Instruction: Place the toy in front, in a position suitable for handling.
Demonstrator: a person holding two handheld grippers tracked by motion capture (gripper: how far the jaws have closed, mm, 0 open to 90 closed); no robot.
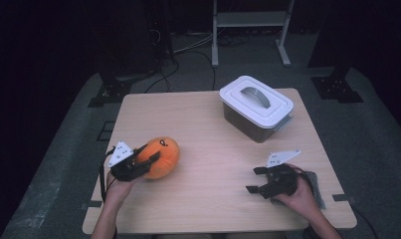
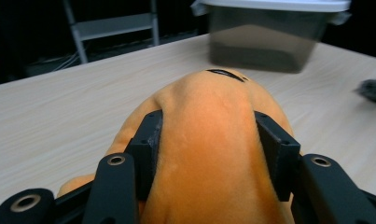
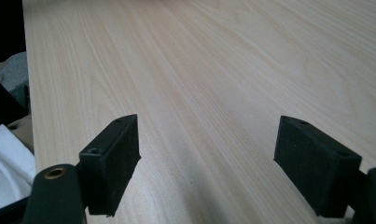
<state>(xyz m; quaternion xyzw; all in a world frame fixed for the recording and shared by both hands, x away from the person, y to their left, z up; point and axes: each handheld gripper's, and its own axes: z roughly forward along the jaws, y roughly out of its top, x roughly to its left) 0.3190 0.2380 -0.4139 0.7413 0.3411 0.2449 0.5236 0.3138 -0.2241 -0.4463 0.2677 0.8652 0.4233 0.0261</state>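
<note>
An orange plush toy (image 1: 160, 157) with a black mark on top lies on the left part of the wooden table (image 1: 208, 129). My left gripper (image 1: 149, 155) is shut on it from the near left side. In the left gripper view the black pads (image 2: 150, 140) press into both sides of the plush toy (image 2: 209, 154). My right gripper (image 1: 252, 179) rests low at the table's near right, pointing left, and it is open. The right gripper view shows bare wood between the jaws of the right gripper (image 3: 206, 163).
A dark storage box with a white lid and grey handle (image 1: 256, 102) stands at the far right of the table, also seen ahead as the box (image 2: 269, 37). A grey cloth (image 1: 315, 181) lies under the right hand. A metal stand (image 1: 250, 20) is on the floor behind.
</note>
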